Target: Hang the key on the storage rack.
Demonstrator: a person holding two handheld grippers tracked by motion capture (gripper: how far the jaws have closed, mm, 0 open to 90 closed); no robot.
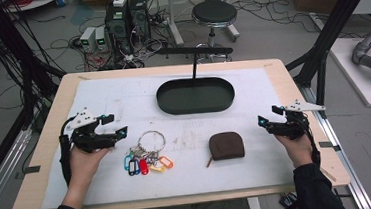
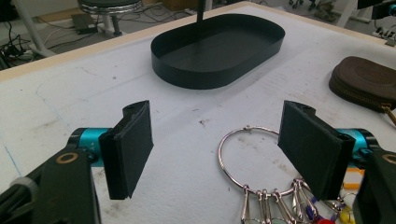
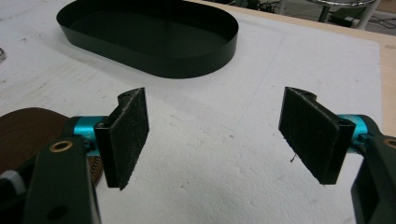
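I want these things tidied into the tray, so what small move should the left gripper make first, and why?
Probably ease the open left gripper forward over the silver key ring with coloured tags: it lies just ahead, and the black oval tray sits empty.

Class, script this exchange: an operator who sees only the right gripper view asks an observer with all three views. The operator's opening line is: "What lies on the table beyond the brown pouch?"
Observer: A key ring with coloured tags lies to the left of the pouch, apart from it.
Operator: Where is the other gripper?
Observer: The left gripper sits just left of that ring, jaws open and holding nothing.
Operator: Does anything stand in the tray?
Observer: A thin black post rises at the far side of the tray.
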